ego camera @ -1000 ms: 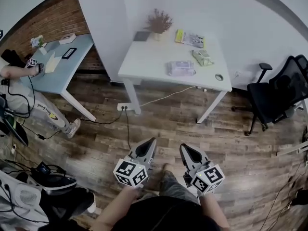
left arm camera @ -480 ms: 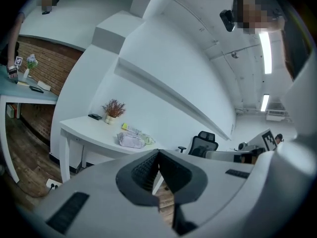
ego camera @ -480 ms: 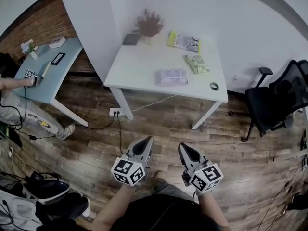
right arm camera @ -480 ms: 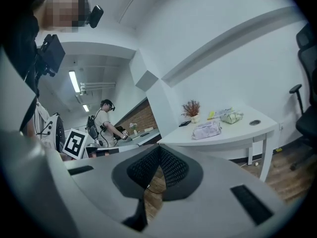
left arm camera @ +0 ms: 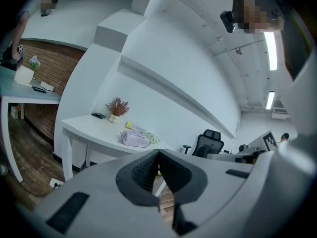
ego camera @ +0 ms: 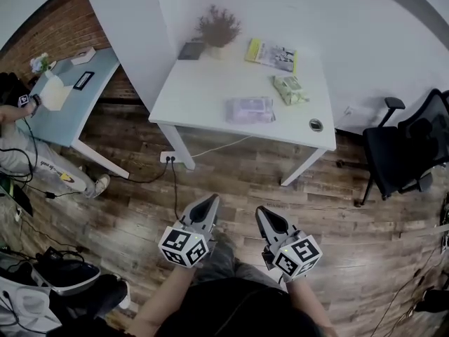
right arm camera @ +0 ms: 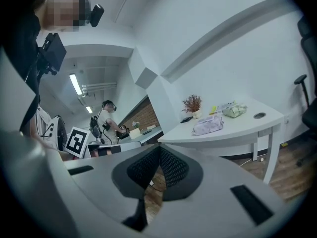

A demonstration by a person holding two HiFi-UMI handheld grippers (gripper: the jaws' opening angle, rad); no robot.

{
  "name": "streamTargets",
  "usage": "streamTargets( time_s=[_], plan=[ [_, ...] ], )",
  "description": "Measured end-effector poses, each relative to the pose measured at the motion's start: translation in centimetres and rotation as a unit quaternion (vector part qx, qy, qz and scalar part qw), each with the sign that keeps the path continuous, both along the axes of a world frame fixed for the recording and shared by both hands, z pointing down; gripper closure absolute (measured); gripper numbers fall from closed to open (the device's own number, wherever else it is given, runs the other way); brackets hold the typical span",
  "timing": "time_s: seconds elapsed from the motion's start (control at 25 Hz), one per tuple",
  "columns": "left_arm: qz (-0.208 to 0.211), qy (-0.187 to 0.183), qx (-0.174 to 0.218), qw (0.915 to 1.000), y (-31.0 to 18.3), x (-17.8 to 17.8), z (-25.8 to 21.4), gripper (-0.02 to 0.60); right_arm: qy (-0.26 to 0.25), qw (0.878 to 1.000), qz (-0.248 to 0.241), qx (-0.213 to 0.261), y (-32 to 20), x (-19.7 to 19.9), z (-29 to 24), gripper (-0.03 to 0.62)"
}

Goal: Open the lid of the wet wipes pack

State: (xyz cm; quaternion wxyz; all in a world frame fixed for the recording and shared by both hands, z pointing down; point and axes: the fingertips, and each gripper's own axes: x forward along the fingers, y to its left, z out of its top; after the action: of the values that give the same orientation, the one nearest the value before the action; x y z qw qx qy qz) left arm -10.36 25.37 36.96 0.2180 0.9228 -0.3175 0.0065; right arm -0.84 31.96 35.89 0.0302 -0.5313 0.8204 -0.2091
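Note:
A pale lilac wet wipes pack (ego camera: 250,109) lies flat near the middle of the white table (ego camera: 196,97); it also shows small in the left gripper view (left arm camera: 134,139) and the right gripper view (right arm camera: 208,125). A green pack (ego camera: 290,88) lies behind it to the right. My left gripper (ego camera: 211,200) and right gripper (ego camera: 261,212) hover side by side over the wooden floor, well short of the table. Both are shut with nothing between the jaws.
On the table stand a dried plant in a pot (ego camera: 217,28), a dark card (ego camera: 191,50), a yellow leaflet (ego camera: 272,54) and a cable hole (ego camera: 316,125). A black office chair (ego camera: 407,146) is at right. A person sits at a blue table (ego camera: 66,111) at left; cables cross the floor.
The white table and its packs have drawn nearer and shifted left in the head view. Both grippers stay shut, side by side. The person at the blue table has moved an arm.

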Motion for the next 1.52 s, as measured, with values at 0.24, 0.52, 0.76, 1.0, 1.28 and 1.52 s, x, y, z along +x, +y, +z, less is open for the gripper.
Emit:
streamTargets(
  time_s=[0.24, 0.52, 0.76, 1.0, 1.28, 1.52],
  plan=[
    [0.007, -0.003, -0.004, 1.0, -1.5, 1.2, 0.9, 0.569, -0.006, 1.0, 0.02, -0.005, -1.3, 2.2, 0.8, 0.574],
    [0.037, -0.005, -0.005, 0.9993, -5.6, 5.2, 1.5, 0.569, -0.01, 0.999, 0.045, -0.015, -4.6, 5.5, 1.5, 0.574],
    [0.066, 0.002, 0.004, 0.9978, -10.7, 8.6, 0.8, 0.569, -0.007, 0.998, 0.052, -0.02, -9.9, 7.9, 1.1, 0.574],
    [0.084, 0.013, 0.006, 0.9963, -15.6, 11.3, 0.3, 0.569, 0.007, 0.998, 0.047, -0.029, -14.6, 9.5, 0.8, 0.574],
    [0.114, 0.05, 0.012, 0.9921, -20.5, 12.4, 0.1, 0.569, 0.002, 0.999, 0.025, -0.029, -20.7, 9.9, 1.0, 0.574],
    [0.136, 0.02, 0.022, 0.9902, -23.8, 12.8, 1.4, 0.568, 0.028, 0.999, -0.006, -0.045, -24.9, 9.4, 2.0, 0.574]
  ],
)
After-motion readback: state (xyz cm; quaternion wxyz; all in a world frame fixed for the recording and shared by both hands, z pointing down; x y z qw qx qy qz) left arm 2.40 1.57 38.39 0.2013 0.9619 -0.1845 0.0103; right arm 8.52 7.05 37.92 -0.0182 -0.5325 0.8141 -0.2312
